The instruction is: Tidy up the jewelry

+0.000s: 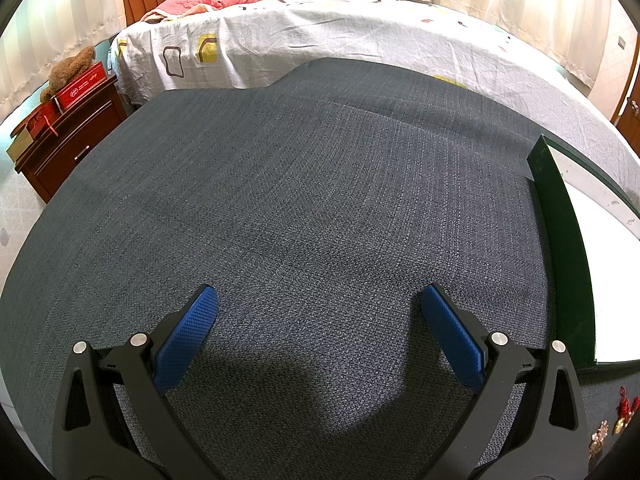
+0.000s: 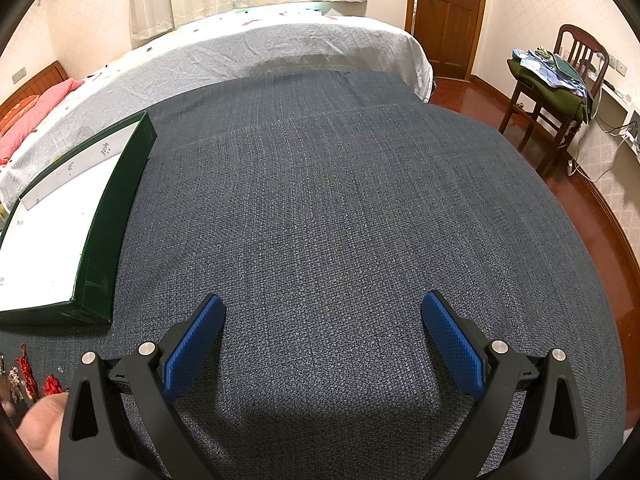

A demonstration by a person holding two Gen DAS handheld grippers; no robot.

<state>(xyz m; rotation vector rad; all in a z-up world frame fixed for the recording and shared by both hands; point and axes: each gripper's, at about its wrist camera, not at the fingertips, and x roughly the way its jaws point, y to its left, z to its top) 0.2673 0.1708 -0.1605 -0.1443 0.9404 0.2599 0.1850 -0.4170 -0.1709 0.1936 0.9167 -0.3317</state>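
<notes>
A dark green box [image 2: 100, 240] with a white inside lies on the blue-grey cloth, at the left in the right wrist view and at the right edge in the left wrist view [image 1: 564, 248]. Several small red and gold jewelry pieces [image 2: 28, 376] lie on the cloth in front of the box, also at the lower right of the left wrist view [image 1: 616, 420]. My left gripper [image 1: 319, 300] is open and empty above bare cloth, left of the box. My right gripper [image 2: 323, 308] is open and empty above bare cloth, right of the box.
The cloth-covered table [image 2: 340, 200] stands against a bed [image 1: 320, 32] with pink pillows. A wooden nightstand [image 1: 68, 140] with red boxes stands at far left. A chair [image 2: 560, 92] with clothes and a door [image 2: 448, 12] are at the right.
</notes>
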